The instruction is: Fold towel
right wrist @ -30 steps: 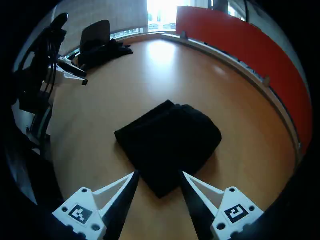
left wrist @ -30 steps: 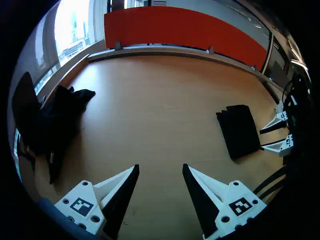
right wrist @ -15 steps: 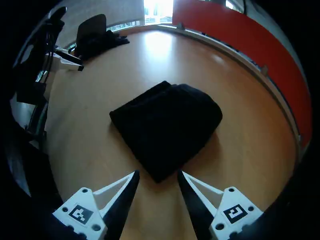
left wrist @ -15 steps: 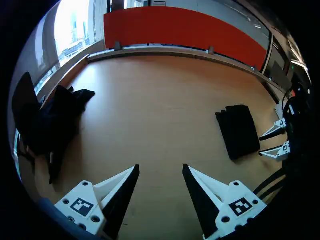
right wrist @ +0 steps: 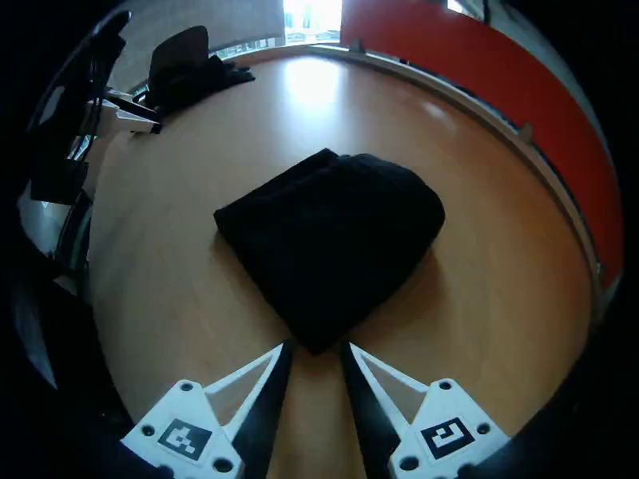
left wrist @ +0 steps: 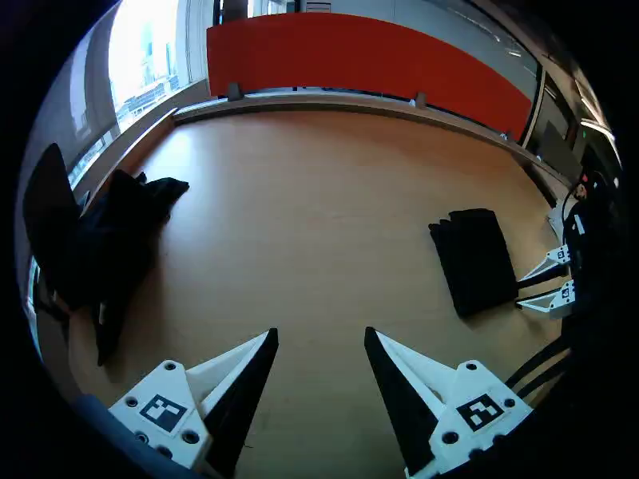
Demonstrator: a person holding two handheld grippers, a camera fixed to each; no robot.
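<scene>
Black towel [right wrist: 335, 231] corner lies between hand-held gripper [right wrist: 314, 346] fingers.

The left gripper view sits low over the table [left wrist: 319, 199] and looks across it toward the red panel [left wrist: 359, 56], with the towel [left wrist: 475, 259] well off to its right. The right gripper view hangs close above that towel, tilted down, facing the window [right wrist: 313, 14]. Both share table, towel and panel.

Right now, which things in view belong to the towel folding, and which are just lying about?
In the job:
black towel, folded on the table
right gripper, open at the towel's near corner
left gripper, open over bare wood

Lying about:
dark cloth heap at the table's edge
chair by that heap
red partition along the far side
</scene>
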